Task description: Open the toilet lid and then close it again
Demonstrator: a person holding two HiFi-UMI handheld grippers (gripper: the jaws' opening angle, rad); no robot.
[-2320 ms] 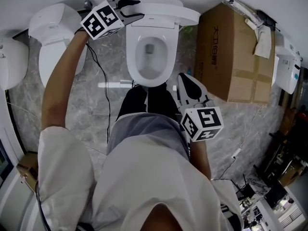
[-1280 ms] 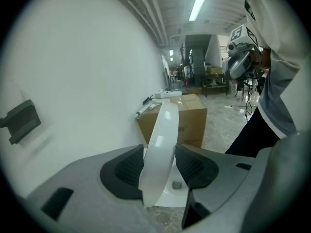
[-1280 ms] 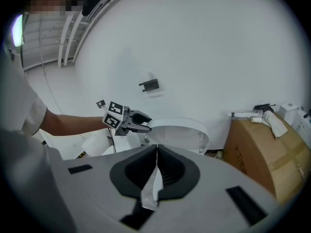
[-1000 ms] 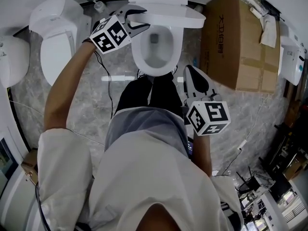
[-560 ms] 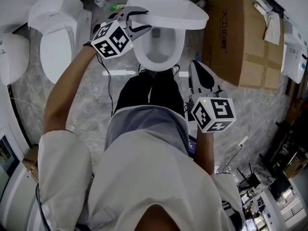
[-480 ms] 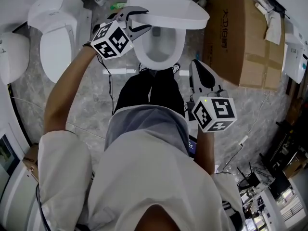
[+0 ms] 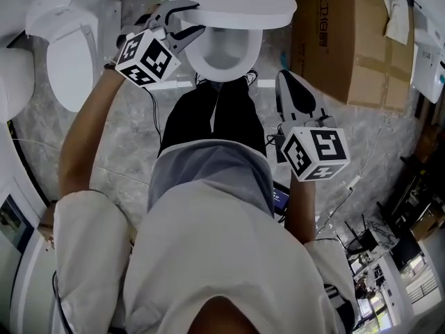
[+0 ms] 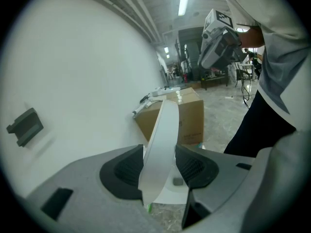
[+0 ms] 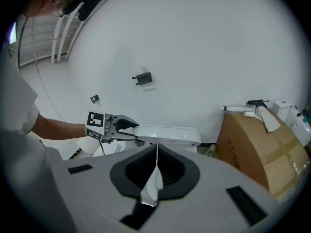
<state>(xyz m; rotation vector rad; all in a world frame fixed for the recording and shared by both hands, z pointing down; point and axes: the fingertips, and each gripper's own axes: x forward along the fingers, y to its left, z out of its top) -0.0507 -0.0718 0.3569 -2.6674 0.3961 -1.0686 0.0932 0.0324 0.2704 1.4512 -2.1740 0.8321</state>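
Toilet lid (image 7: 233,5) being pinched at its left rim: pressing both dark pads (image 8: 124,171) of the left gripper (image 7: 182,21) against the thin white edge. Holding it partway up, apparently near level, over the rear of the bowl (image 7: 222,54), leaving the front uncovered. Carrying the right gripper (image 7: 290,82) well apart, above the legs (image 7: 208,117), jaws pressed together on nothing. Standing just beside a cardboard box (image 7: 344,40) on the right.

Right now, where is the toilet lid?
The toilet lid is top centre in head view, above the bowl, left of the cardboard box, clamped in the left tongs.
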